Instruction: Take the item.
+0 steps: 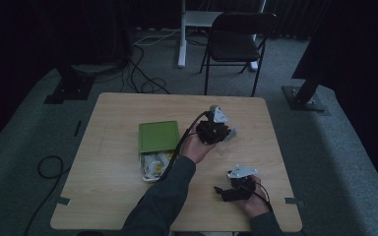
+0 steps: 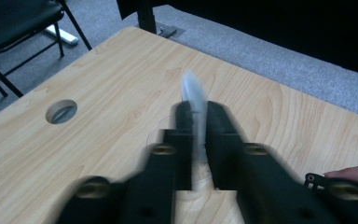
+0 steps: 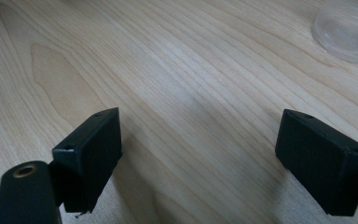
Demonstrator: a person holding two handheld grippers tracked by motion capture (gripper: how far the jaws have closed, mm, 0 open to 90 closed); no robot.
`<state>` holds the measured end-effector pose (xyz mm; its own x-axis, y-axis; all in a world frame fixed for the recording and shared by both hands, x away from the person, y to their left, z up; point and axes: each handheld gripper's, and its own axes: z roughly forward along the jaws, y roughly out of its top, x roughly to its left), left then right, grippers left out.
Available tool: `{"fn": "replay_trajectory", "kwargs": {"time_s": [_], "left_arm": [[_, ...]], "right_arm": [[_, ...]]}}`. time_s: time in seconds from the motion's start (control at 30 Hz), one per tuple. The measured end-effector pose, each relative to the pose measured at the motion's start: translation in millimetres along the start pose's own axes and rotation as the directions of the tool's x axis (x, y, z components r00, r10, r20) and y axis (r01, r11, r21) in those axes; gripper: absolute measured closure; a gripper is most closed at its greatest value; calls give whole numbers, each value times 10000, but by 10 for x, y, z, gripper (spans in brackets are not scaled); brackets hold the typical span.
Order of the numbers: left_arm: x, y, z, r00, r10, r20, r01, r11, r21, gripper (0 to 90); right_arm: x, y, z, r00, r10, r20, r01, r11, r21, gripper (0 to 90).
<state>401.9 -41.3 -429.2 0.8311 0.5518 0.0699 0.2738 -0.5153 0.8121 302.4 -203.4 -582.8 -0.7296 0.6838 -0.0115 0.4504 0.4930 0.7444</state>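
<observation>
My left gripper (image 1: 225, 132) is raised over the middle of the wooden table (image 1: 118, 196), held in a hand. Its jaws (image 2: 198, 112) stand close together on a thin, pale, translucent piece (image 2: 192, 91) that sticks up between them, blurred. That same pale piece (image 1: 232, 132) shows beside the gripper from above. Below it a clear round dish (image 3: 347, 30) rests on the table. My right gripper (image 1: 222, 192) sits low near the front right edge. Its jaws (image 3: 198, 158) are wide apart with bare wood between them.
A green box (image 1: 158, 135) lies left of centre, with an open tray of small packets (image 1: 152, 164) just in front of it. A round cable hole (image 2: 61, 111) is cut in the tabletop. A black chair (image 1: 236, 39) stands beyond the far edge.
</observation>
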Motion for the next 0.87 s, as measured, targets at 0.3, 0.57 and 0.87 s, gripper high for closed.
{"fn": "replay_trajectory", "kwargs": {"time_s": [0.3, 0.57, 0.87], "left_arm": [[-8, 1, -106, 9999, 88, -127, -90, 9998, -170, 754], [34, -39, -231, 9999, -71, -116, 68, 9997, -225, 731], [73, -85, -379, 9997, -51, -224, 45, 9995, -307, 725]], "right_arm": [[0, -1, -1, 10000, -12, 5, 12, 10000, 7, 140], [1, 0, -1, 10000, 5, 3, -5, 10000, 4, 140], [-1, 0, 0, 10000, 1, 1, -1, 10000, 4, 139]]}}
